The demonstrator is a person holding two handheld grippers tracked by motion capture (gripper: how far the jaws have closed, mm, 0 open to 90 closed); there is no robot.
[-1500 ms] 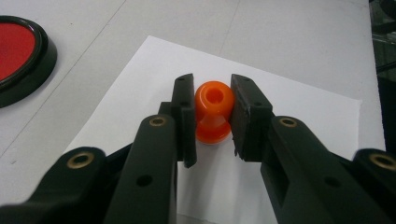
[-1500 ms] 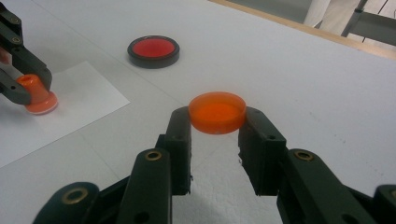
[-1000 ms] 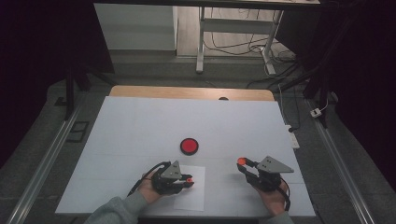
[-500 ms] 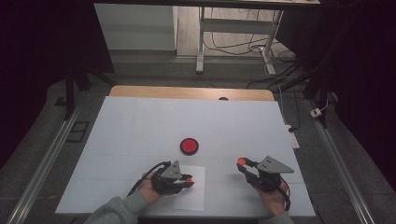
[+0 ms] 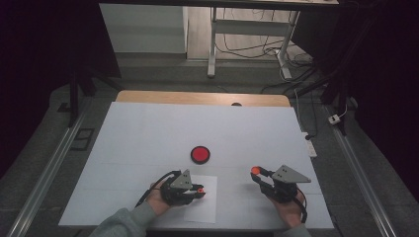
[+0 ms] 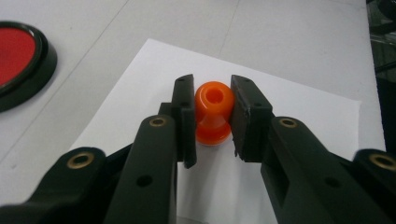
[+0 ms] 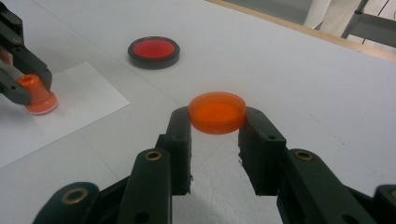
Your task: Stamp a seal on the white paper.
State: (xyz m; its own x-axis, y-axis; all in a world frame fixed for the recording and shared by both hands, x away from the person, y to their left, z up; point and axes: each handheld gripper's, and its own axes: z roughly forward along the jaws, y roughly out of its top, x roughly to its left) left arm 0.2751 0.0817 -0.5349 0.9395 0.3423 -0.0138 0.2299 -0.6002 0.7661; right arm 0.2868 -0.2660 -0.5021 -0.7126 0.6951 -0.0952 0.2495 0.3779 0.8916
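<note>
My left gripper [image 6: 212, 114] is shut on an orange stamp [image 6: 213, 112] with a knob top, standing upright on a white sheet of paper [image 6: 299, 116]. From above, the left gripper [image 5: 198, 191] lies over the paper [image 5: 202, 202] near the table's front edge. My right gripper [image 7: 217, 121] is shut on an orange round cap [image 7: 217, 112], held just above the table. The right gripper [image 5: 257, 172] sits at the front right in the high view. In the right gripper view the stamp [image 7: 37, 95] and the left gripper's fingers [image 7: 23, 65] appear at the left.
A round red ink pad in a black case [image 5: 200, 154] lies mid-table, also seen as the ink pad [image 7: 154, 52] beyond the right gripper. The white table cover [image 5: 148, 133] spreads wide behind it. A wooden table edge [image 5: 197, 98] runs along the back.
</note>
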